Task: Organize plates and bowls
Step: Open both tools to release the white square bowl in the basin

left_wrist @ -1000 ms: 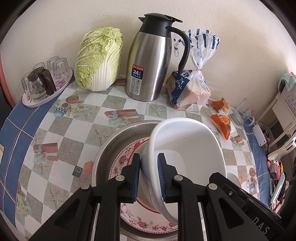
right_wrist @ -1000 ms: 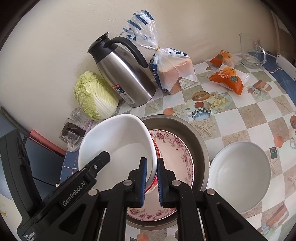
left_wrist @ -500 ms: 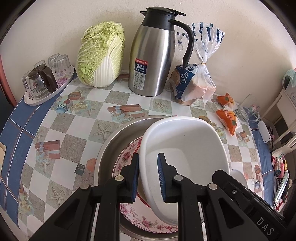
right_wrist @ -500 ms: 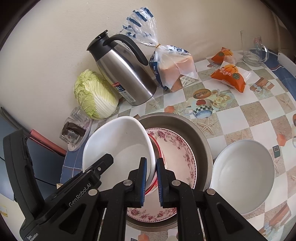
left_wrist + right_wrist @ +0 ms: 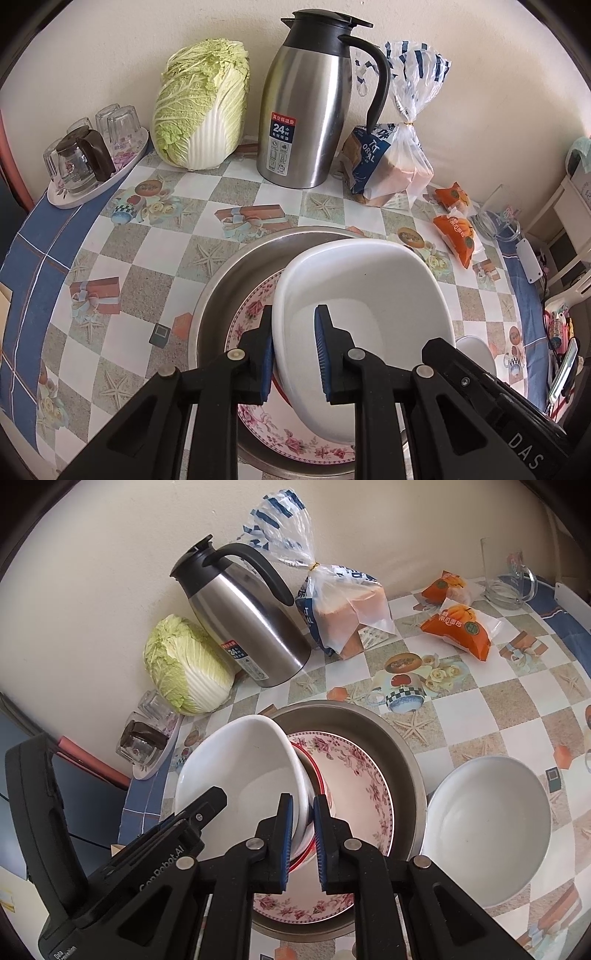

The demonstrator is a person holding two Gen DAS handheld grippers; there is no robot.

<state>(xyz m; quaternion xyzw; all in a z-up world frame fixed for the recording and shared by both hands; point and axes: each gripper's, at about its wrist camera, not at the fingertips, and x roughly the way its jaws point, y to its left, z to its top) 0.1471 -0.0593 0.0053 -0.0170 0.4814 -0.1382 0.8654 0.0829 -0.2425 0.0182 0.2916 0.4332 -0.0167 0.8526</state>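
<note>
- Right now I have a white bowl (image 5: pixel 364 295) pinched by its rim from two sides: my left gripper (image 5: pixel 293 354) is clamped on the near-left edge in the left wrist view, one pad outside the wall and one inside.
- My right gripper (image 5: pixel 303 843) is closed on the opposite rim, and in its view a red-rimmed dish (image 5: pixel 316 775) seems caught between the pads with the bowl wall; I cannot tell whether it is a second piece or just sits close behind.
- The bowl hangs tilted over the floral plate (image 5: pixel 364 771), which lies inside the metal basin (image 5: pixel 400 749) at the centre of both views.
- A second white bowl (image 5: pixel 487 827) rests on the checked surface (image 5: pixel 498 709) just right of the basin, at the lower right of the right wrist view.
- I judge the step to be carrying this bowl into or out of the basin stack; which one I cannot say from this moment.
- Next I need both hands moving together, keeping the bowl level so the rim does not slip, and clear of the basin wall.
- The steel flask (image 5: pixel 314 110) and cabbage (image 5: pixel 201 107) stand well back near the wall, out of my path.
</note>
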